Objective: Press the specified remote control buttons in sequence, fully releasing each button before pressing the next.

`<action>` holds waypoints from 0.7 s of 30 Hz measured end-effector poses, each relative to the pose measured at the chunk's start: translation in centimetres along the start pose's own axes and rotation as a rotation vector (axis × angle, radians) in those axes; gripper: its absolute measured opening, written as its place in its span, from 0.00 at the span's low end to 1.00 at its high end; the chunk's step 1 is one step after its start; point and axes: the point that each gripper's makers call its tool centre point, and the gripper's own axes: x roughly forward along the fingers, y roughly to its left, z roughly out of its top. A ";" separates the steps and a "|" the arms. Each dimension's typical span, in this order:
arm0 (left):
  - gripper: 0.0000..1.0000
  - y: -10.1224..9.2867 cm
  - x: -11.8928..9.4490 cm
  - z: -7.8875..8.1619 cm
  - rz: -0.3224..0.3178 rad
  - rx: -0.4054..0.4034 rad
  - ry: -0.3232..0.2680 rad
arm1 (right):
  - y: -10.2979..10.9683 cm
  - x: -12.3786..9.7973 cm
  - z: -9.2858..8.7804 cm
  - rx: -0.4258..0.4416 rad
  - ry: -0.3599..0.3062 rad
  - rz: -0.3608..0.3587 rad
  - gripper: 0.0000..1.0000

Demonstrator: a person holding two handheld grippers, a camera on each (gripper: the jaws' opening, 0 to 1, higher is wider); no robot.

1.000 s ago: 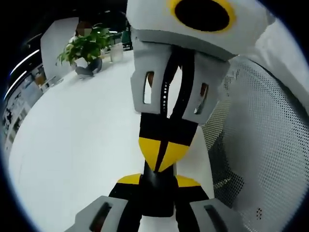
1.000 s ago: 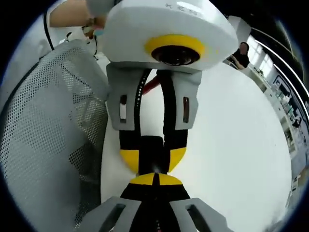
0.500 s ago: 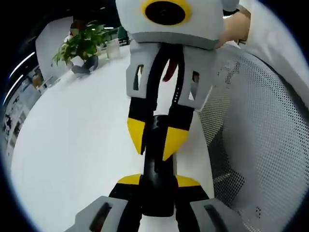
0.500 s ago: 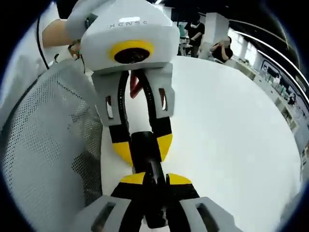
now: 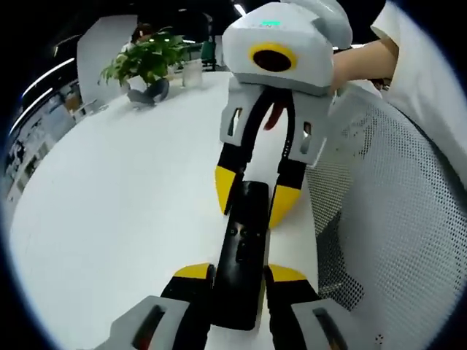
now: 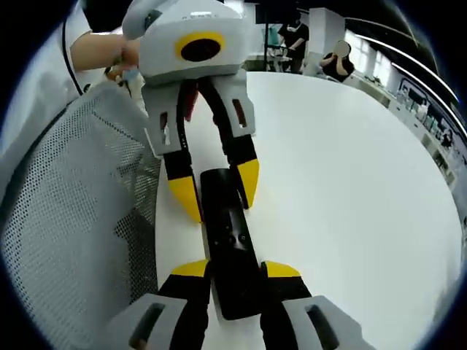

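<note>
A black remote control (image 5: 243,248) lies lengthwise on the white table (image 5: 109,182) between two grippers that face each other. My left gripper (image 5: 241,273) is shut on the remote's near end, its yellow tips pressed against both sides. My right gripper (image 5: 255,197) comes in from the far side and stands open, with its yellow tips either side of the remote's other end. In the right gripper view the remote (image 6: 230,248) runs from between my right gripper's (image 6: 236,268) spread tips up to the left gripper (image 6: 215,191), which clamps its far end. Small buttons show on the remote's top face.
A grey mesh chair back (image 5: 394,219) stands close along the table's edge, also seen as the mesh chair back (image 6: 73,219). A potted plant (image 5: 142,65) sits at the far side of the table. A person's hand (image 5: 357,65) holds the right gripper. People (image 6: 292,36) stand in the background.
My right gripper was shut with its tip down on the remote; it has opened and drawn back, so more of the remote shows. The left gripper keeps its hold.
</note>
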 end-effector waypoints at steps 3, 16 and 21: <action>0.41 0.3 -1.3 1.8 0.034 -0.092 -0.112 | 0.0 0.0 0.0 -0.007 -0.001 0.001 0.23; 0.77 1.3 -11.0 5.7 0.344 -0.196 -0.511 | -0.1 0.0 0.0 -0.022 0.006 0.014 0.22; 0.99 1.6 -15.3 7.2 0.470 -0.223 -0.704 | -0.1 0.0 0.0 -0.032 0.011 0.018 0.22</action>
